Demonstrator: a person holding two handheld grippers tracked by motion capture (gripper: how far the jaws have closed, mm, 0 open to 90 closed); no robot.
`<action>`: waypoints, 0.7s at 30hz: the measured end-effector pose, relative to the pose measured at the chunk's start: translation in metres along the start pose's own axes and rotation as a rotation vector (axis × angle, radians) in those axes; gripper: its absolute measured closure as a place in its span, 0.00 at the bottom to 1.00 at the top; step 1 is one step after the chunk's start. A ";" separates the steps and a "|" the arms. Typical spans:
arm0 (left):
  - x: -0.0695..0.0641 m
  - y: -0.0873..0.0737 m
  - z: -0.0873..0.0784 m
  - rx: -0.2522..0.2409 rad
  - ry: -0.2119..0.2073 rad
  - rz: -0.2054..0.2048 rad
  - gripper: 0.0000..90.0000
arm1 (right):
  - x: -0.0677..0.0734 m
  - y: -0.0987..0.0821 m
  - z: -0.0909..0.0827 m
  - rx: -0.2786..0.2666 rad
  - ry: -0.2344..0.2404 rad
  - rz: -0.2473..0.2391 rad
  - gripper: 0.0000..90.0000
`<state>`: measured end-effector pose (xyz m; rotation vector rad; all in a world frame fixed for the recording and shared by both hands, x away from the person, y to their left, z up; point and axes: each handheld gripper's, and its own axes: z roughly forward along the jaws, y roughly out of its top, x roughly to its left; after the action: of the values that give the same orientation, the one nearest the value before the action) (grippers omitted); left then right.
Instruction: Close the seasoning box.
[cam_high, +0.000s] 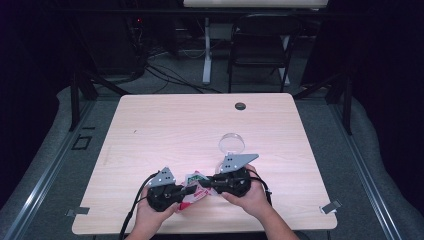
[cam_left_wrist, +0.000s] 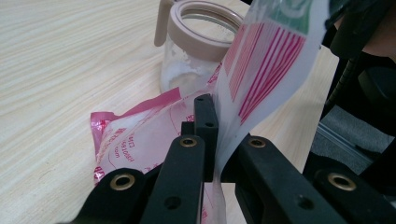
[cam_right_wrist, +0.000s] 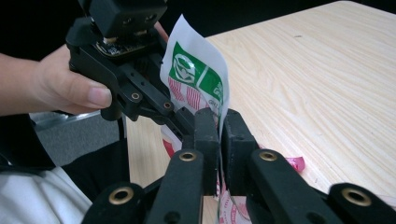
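A plastic packet printed in pink, white and green is held up just above the front of the wooden table, between my two grippers. My left gripper is shut on its edge; the left gripper view shows the film pinched between the black jaws of that gripper. My right gripper comes from the other side and is shut on the same packet, with the jaws of this gripper pressed on the film. The two grippers' tips stand almost together. The packet's lower end rests on the table.
A clear glass jar with a beige rim stands open just behind the grippers. A dark cable hole sits near the table's far edge. A black chair and a desk leg stand beyond the table.
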<state>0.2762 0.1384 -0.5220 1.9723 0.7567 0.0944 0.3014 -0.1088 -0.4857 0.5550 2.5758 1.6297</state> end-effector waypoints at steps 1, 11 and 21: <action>0.000 0.000 0.000 0.003 -0.007 -0.008 1.00 | -0.001 0.000 -0.002 -0.002 -0.009 -0.001 1.00; -0.001 0.001 0.000 0.009 0.008 -0.011 1.00 | -0.001 0.000 -0.005 0.014 -0.030 -0.007 1.00; 0.004 -0.001 0.000 -0.001 -0.005 -0.060 1.00 | -0.002 -0.001 -0.006 0.030 -0.029 -0.015 1.00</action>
<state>0.2792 0.1408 -0.5243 1.9464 0.8117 0.0534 0.3022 -0.1148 -0.4841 0.5563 2.5817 1.5687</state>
